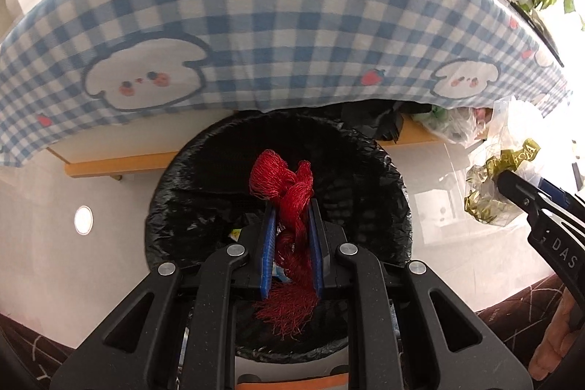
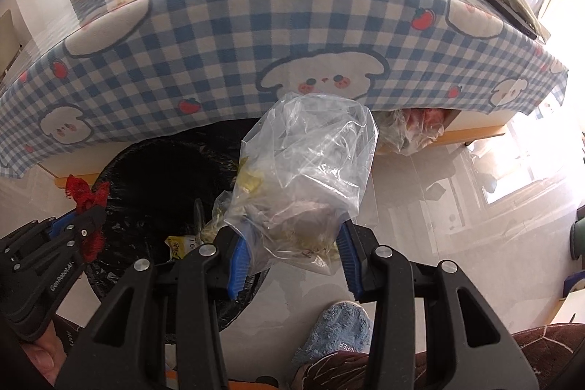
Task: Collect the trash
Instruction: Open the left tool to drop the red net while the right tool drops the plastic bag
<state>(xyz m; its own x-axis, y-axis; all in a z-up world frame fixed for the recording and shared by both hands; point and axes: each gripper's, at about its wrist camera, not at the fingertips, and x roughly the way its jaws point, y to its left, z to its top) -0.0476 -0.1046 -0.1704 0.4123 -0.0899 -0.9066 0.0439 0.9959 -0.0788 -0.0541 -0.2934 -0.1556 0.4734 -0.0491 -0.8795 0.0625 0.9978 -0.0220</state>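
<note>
**A:** What is shown in the left wrist view?

**B:** The left gripper [image 1: 291, 207] is seen from behind, pointed steeply down. A wad of red mesh netting [image 1: 283, 183] is clamped between its blue pads [image 1: 268, 243], with loose frayed ends hanging below the jaws. Directly beneath and beyond the fingertips, a bin lined with a black bag [image 1: 384, 185] is seen, so the netting is held right over the opening. Beyond the bin, a blue checked tablecloth [image 1: 256, 35] hangs from a table. Far to the right, the right gripper [image 1: 502, 180] is seen gripping crumpled plastic.

**A:** And the right wrist view?

**B:** The right gripper [image 2: 292, 236] is closed on a clear plastic bag [image 2: 310, 163] holding yellowish scraps. The bin rim [image 2: 120, 156] lies below and to the left of the fingertips, while much of the bag hangs over bare floor [image 2: 420, 207]. A blue slipper [image 2: 336, 320] is seen just below the jaws.

**A:** What could go wrong?

**B:** If the bag is let go here, it is judged likely to miss the bin and land on the floor. The netting could snag on the ridged pads and fail to drop. The two grippers are near enough that a collision could be caused over the bin.
</note>
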